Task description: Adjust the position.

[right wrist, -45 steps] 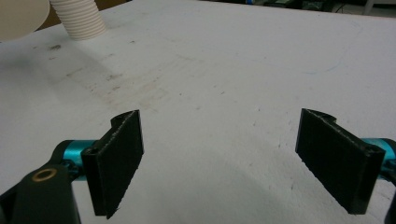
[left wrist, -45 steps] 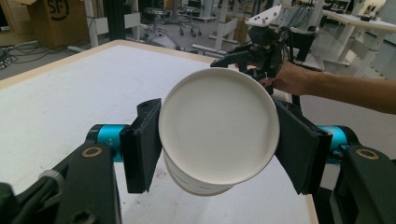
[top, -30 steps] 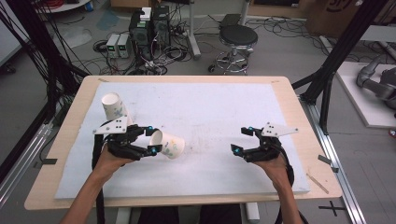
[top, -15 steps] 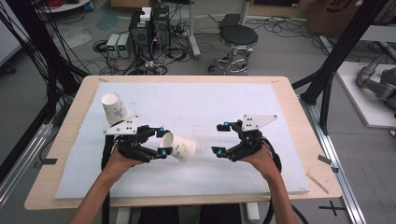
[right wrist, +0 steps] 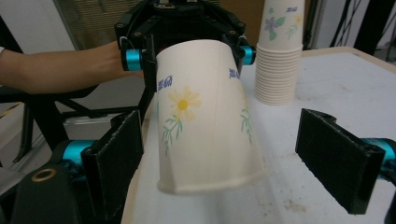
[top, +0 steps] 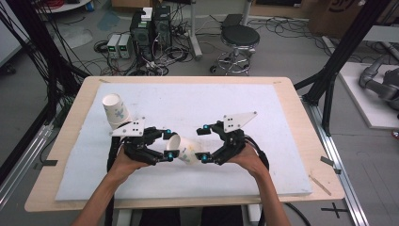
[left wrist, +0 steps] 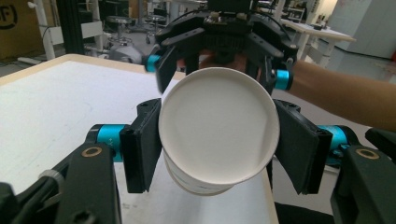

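Since that paper cup, hanging sideways over the table's near middle, crushes easily, the left claw pinches its rim end while the wide-open right claw should straddle its base gently.

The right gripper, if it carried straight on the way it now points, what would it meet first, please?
Most likely the paper cup held sideways by the left gripper: its base end sits between the open jaws of the right gripper, which do not yet press on it.
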The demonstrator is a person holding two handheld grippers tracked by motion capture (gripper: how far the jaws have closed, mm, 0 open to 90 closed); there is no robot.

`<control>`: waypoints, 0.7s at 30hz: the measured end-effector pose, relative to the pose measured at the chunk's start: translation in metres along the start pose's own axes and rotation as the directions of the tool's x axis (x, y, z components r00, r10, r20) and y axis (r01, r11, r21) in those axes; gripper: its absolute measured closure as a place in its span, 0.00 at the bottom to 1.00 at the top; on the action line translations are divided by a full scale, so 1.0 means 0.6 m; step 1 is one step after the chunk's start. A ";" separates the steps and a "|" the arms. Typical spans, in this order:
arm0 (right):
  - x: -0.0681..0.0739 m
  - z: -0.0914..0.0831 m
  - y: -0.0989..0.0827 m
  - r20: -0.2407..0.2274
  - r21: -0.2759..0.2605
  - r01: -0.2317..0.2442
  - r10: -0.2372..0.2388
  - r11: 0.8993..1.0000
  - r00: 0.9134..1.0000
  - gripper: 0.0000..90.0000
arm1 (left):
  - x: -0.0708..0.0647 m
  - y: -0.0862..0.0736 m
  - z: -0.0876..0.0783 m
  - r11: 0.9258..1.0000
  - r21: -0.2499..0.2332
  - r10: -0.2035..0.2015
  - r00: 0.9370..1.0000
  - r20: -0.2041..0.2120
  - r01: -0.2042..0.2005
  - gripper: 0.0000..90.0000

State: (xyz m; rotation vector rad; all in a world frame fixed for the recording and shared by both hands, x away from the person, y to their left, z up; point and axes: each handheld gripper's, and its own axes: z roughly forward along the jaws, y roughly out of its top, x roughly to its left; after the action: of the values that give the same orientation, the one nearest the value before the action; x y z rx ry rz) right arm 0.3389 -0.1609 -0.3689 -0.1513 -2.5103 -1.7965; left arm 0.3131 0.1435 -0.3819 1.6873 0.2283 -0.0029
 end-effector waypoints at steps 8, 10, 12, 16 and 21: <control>-0.001 0.034 -0.005 -0.080 0.020 -0.002 0.003 1.000 0.997 0.17 | -0.008 0.018 0.010 1.000 -0.010 0.015 1.000 0.021 -0.015 0.41; -0.001 0.038 -0.005 -0.087 0.023 -0.002 0.004 1.000 0.996 0.17 | -0.009 0.020 0.012 1.000 -0.011 0.017 1.000 0.022 -0.017 0.41; -0.002 0.042 -0.006 -0.094 0.027 0.001 0.001 1.000 0.996 0.17 | -0.010 0.021 0.011 1.000 -0.009 0.018 0.999 0.027 -0.018 0.41; -0.003 0.044 -0.007 -0.105 0.026 0.000 0.003 1.000 0.995 0.18 | -0.009 0.021 0.011 1.000 -0.008 0.018 0.999 0.027 -0.018 0.41; -0.004 0.045 -0.008 -0.119 0.033 -0.001 0.005 0.999 0.993 0.21 | -0.010 0.021 0.011 1.000 -0.008 0.018 0.999 0.030 -0.018 0.41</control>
State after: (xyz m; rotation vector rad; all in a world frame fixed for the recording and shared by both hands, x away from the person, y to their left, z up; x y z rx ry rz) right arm 0.3412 -0.1370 -0.3825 -0.0455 -2.4543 -1.7083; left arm 0.3099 0.1346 -0.3694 1.6801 0.1901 -0.0136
